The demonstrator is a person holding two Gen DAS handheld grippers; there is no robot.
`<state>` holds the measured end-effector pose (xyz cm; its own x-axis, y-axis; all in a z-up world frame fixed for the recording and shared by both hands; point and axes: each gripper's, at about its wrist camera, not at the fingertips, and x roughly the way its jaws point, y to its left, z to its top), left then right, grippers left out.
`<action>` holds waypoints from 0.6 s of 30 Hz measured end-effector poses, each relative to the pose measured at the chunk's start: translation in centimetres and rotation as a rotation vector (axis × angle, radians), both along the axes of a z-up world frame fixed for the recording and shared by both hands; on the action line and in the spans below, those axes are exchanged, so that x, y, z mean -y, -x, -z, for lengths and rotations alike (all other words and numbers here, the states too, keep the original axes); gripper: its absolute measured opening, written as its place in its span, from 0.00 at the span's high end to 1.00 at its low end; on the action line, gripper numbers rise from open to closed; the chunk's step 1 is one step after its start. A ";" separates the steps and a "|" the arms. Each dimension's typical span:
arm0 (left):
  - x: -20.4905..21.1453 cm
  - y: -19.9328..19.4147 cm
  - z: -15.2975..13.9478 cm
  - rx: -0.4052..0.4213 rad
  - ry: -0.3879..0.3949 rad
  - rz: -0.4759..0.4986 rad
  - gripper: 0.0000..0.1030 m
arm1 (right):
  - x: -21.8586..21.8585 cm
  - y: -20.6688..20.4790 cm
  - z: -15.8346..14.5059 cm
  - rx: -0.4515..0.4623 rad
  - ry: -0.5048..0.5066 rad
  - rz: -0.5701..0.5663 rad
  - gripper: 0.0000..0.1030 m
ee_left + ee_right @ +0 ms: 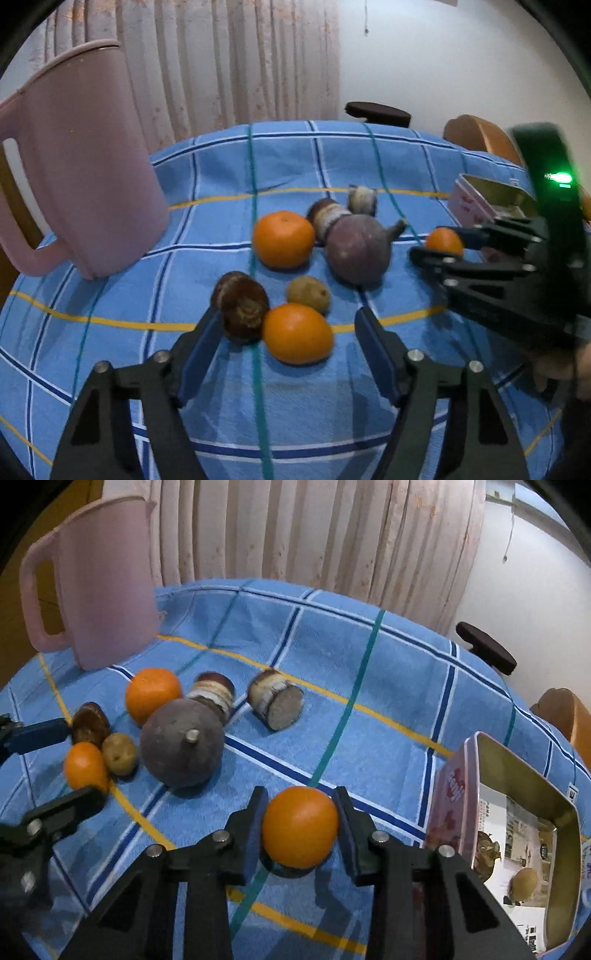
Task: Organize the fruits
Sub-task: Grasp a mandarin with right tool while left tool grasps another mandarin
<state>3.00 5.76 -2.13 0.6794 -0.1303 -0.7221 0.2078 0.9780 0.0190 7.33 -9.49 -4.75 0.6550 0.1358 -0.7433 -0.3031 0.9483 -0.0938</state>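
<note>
- Right wrist view: an orange (300, 826) is clamped between both pads of the right gripper (300, 827), presumably so it can be carried to the open tin box (524, 797) lying just to the right of those fingers.
- A small brownish fruit (522, 884) is already seen inside the tin, which suggests the tin is the collecting place.
- Left wrist view: the left gripper (290, 325) is held wide apart and grips nothing; a 2nd orange (297, 333) sits between its fingertips, seemingly lined up for the next pick.
- A dark brown fruit (242, 304) is touching the left pad and the 2nd orange, so it may be nudged on closing.
- Beyond the fingertips a kiwi (308, 294), a 3rd orange (283, 239) and a large purple fruit (357, 249) are left clustered on the checked blue tablecloth (295, 398).
- A pink jug (79, 158) stands far left, clear of the work.
</note>
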 end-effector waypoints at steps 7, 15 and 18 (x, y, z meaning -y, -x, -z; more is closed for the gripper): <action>0.0 0.6 -0.2 0.040 0.003 0.038 0.67 | 1.2 2.3 -2.3 0.075 -0.158 -0.023 0.64; -0.7 0.8 -0.3 0.025 0.051 0.087 0.70 | 2.4 5.1 -3.7 0.136 -0.196 -0.019 0.64; -1.0 0.6 0.0 -0.010 0.069 0.075 0.44 | 2.4 5.4 -3.5 0.132 -0.187 -0.021 0.64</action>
